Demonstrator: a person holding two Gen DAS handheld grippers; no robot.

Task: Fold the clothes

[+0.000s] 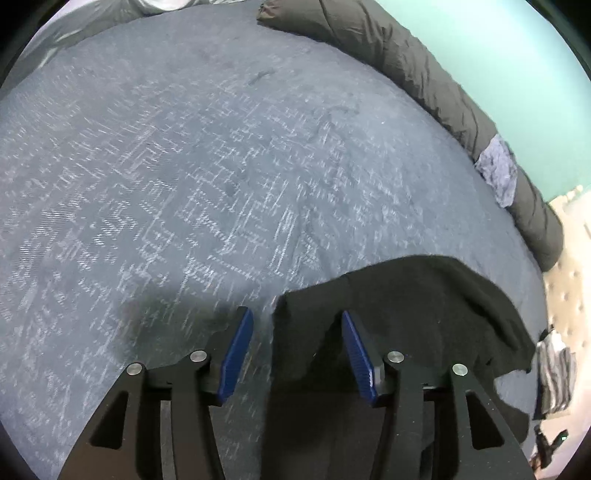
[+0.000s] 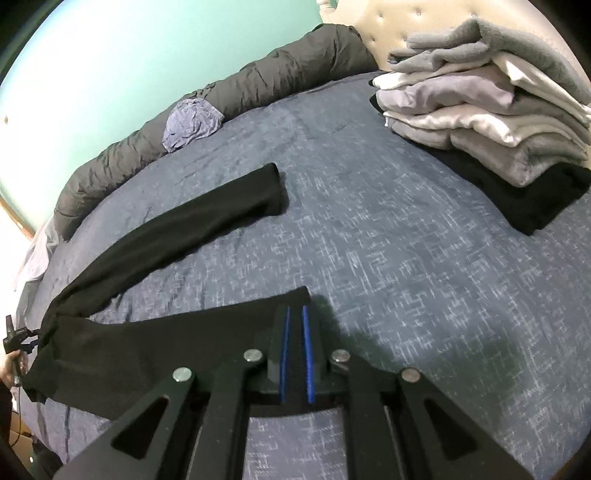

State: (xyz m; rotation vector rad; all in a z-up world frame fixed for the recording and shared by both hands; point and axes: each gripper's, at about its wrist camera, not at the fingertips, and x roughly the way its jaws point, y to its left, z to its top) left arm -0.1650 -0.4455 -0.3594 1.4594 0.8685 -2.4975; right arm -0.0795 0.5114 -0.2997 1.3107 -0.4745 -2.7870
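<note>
Black trousers (image 2: 207, 221) lie spread on the blue-grey bedspread (image 2: 388, 251), one leg stretched toward the far side. The nearer leg (image 2: 166, 339) runs up to my right gripper (image 2: 295, 308), which is shut on its end, blue pads nearly together with dark cloth between them. In the left wrist view, another part of the black cloth (image 1: 424, 306) lies at the lower right. My left gripper (image 1: 295, 314) stands open over its edge. Its right finger (image 1: 356, 350) is above the cloth and its left finger (image 1: 238, 354) above the bare bedspread (image 1: 221, 166). The pads press on nothing.
A stack of folded grey, white and black clothes (image 2: 480, 110) sits at the far right by the padded headboard (image 2: 380, 22). A rolled dark grey duvet (image 2: 258, 88) lines the far edge under a green wall, with a crumpled pale blue cloth (image 2: 192, 122) on it.
</note>
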